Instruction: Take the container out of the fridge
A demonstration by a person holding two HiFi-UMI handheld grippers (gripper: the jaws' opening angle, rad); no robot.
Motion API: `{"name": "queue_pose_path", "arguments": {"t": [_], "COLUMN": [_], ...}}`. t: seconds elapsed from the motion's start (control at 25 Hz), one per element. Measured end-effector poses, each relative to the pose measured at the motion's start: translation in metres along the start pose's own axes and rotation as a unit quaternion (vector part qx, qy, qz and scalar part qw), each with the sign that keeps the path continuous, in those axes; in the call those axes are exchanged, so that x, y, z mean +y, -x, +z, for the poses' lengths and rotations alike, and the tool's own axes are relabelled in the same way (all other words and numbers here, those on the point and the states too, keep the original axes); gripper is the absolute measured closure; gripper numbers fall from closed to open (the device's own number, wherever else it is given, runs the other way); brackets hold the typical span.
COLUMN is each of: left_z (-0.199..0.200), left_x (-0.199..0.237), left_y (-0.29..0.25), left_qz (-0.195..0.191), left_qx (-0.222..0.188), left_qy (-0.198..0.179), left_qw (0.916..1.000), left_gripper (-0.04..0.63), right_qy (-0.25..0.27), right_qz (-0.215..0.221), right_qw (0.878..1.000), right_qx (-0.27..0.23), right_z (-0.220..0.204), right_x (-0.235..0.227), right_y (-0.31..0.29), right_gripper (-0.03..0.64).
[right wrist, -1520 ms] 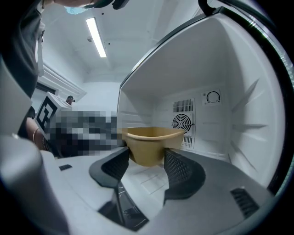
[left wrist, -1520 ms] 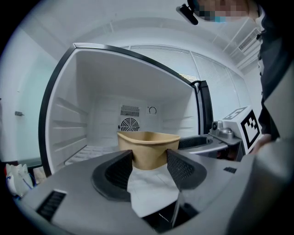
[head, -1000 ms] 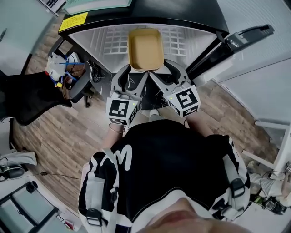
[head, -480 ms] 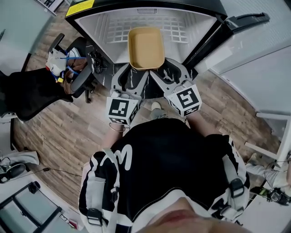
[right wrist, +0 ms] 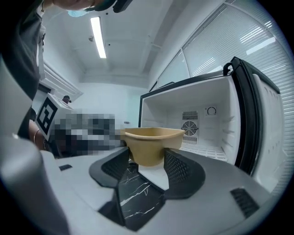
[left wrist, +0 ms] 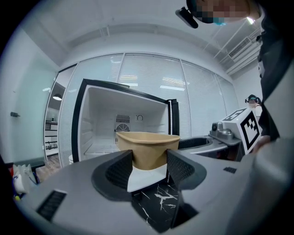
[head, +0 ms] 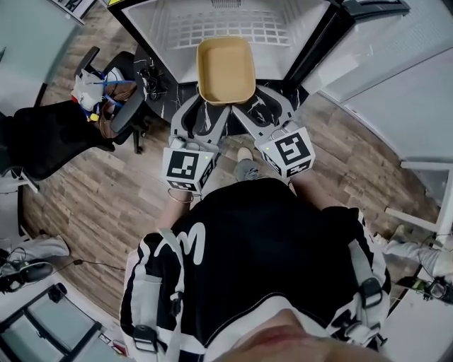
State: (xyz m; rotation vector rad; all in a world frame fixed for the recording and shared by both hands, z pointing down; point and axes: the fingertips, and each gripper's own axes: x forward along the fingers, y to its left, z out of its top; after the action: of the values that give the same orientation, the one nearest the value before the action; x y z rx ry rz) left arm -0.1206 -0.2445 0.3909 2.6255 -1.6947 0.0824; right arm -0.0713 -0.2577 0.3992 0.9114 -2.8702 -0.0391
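An empty tan paper container (head: 225, 69) hangs in the air in front of the open fridge (head: 177, 32), outside its white interior. My left gripper (head: 207, 106) is shut on the container's near left corner, and my right gripper (head: 245, 106) is shut on its near right corner. In the left gripper view the container (left wrist: 148, 146) sits between the jaws of the left gripper (left wrist: 149, 167), with the empty fridge (left wrist: 101, 133) behind it. Seen from the right gripper view, the container (right wrist: 154, 142) is pinched by the right gripper (right wrist: 146, 167) beside the fridge (right wrist: 206, 133).
The fridge door (head: 368, 7) stands open at the right. An office chair (head: 117, 106) loaded with odds and ends stands left of the fridge, with a black chair (head: 42, 141) further left. A wood floor (head: 106, 205) lies below, and white panels (head: 403, 92) stand at the right.
Both grippers and the container have drawn back from the fridge, whose opening has slid toward the top edge of the head view. The hold on the container is unchanged.
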Motion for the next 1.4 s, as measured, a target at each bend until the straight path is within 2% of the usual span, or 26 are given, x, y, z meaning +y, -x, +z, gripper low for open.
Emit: {"name": "queue_pose_path", "arguments": {"t": [0.76,1.0,1.2,1.4], "left_z": [-0.005,-0.001,-0.005,0.001], "left_x": [-0.042,-0.058,-0.073,-0.085], "left_y": [0.078,0.103,0.127,0.146], "left_qz": [-0.011,-0.014,-0.019,-0.019], "left_qx": [0.018,0.003,0.014,-0.003], "left_qy": [0.002,-0.004,-0.001,-0.013], "left_qw": [0.9998,0.9999,0.9997,0.9997], "left_gripper": [0.357,0.357,0.357,0.357], "right_qy": [-0.001,0.001,0.002,0.002], "right_qz": [-0.011,-0.015,-0.017,-0.017], "right_qw": [1.0,1.0,1.0,1.0], "right_qx": [-0.003,-0.003,-0.001,-0.004], "right_z": [0.002,0.003,0.002,0.002], "right_x": [0.068,0.09,0.11,0.127], "right_y": [0.056,0.077,0.096,0.113], "right_gripper": [0.374,0.374,0.374,0.374]}}
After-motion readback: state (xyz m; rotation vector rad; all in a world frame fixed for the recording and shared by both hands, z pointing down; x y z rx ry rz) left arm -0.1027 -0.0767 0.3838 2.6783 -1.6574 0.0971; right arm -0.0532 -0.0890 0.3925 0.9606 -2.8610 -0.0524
